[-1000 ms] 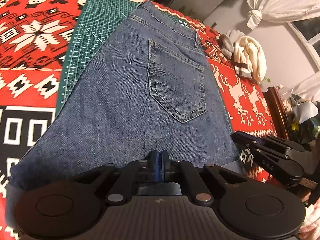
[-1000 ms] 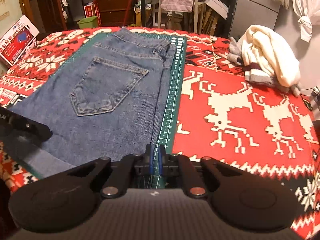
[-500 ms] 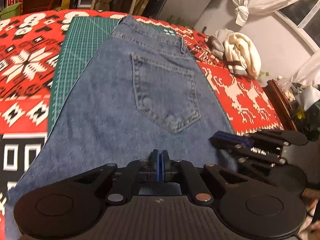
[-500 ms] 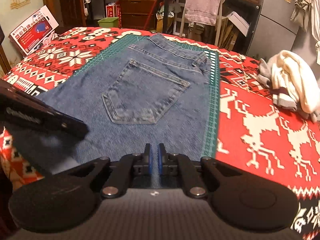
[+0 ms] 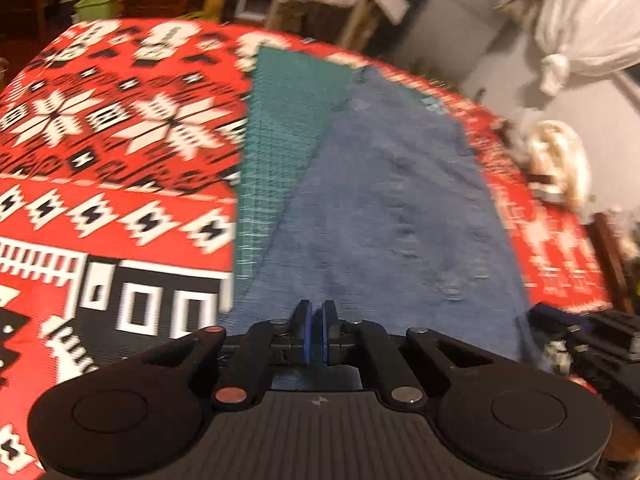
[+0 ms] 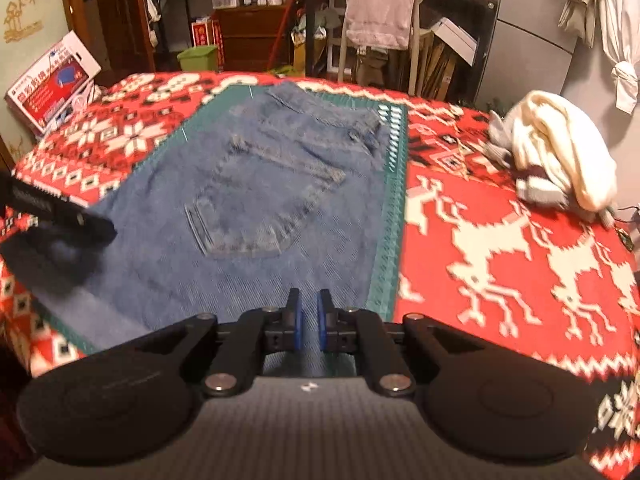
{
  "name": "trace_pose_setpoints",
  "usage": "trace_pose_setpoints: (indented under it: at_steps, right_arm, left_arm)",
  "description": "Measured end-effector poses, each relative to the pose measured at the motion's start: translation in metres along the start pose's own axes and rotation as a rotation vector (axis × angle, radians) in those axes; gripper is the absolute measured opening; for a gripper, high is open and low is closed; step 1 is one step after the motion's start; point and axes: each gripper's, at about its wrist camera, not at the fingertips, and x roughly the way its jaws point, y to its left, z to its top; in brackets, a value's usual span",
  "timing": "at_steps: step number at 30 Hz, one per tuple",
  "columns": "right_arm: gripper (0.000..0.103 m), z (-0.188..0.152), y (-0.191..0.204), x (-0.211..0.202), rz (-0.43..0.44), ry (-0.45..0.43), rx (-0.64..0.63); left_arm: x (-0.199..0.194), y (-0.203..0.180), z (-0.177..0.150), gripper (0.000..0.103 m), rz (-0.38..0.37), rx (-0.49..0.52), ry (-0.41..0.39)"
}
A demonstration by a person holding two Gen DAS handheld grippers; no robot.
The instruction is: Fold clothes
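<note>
Blue denim jeans (image 6: 256, 208) lie flat on the green cutting mat (image 6: 390, 216); your left claw (image 5: 314, 332) and right claw (image 6: 308, 326) stand narrowly parted, empty.

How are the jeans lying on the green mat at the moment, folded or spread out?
Folded lengthwise: the jeans show one back pocket only, flat on the green mat.

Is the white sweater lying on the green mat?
No: in the right wrist view the white sweater lies on the red tablecloth, well to the right of the green mat that holds the jeans.
</note>
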Motion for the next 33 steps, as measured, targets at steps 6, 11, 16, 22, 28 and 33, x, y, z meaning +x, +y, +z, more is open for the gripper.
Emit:
trace_pose_setpoints:
  at_steps: [6,11,16,22,28,33]
  right_arm:
    - [0.007,-0.005,0.005,0.021,-0.011,0.01,-0.013]
    - [0.011,-0.015,-0.004,0.014,-0.001,0.009,-0.006]
    - [0.015,-0.02,-0.006,0.01,-0.003,0.0,0.006]
    - [0.015,-0.011,0.001,-0.001,-0.016,0.003,0.011]
    - [0.015,0.0,0.022,-0.032,0.07,-0.078,0.009]
    - [0.015,-0.001,0.059,-0.032,0.158,-0.077,-0.037]
  left_arm:
    - [-0.014,0.01,-0.015,0.003,0.013,0.015,-0.002]
    - [-0.027,0.019,-0.026,0.003,0.023,0.037,0.028]
    - [-0.029,0.025,-0.03,0.003,0.012,0.057,0.018]
    - [-0.032,0.025,-0.014,0.004,-0.003,0.012,0.005]
    - [-0.057,0.014,-0.01,0.004,-0.028,0.062,-0.02]
    - [-0.077,0.011,-0.029,0.004,-0.058,0.093,0.0]
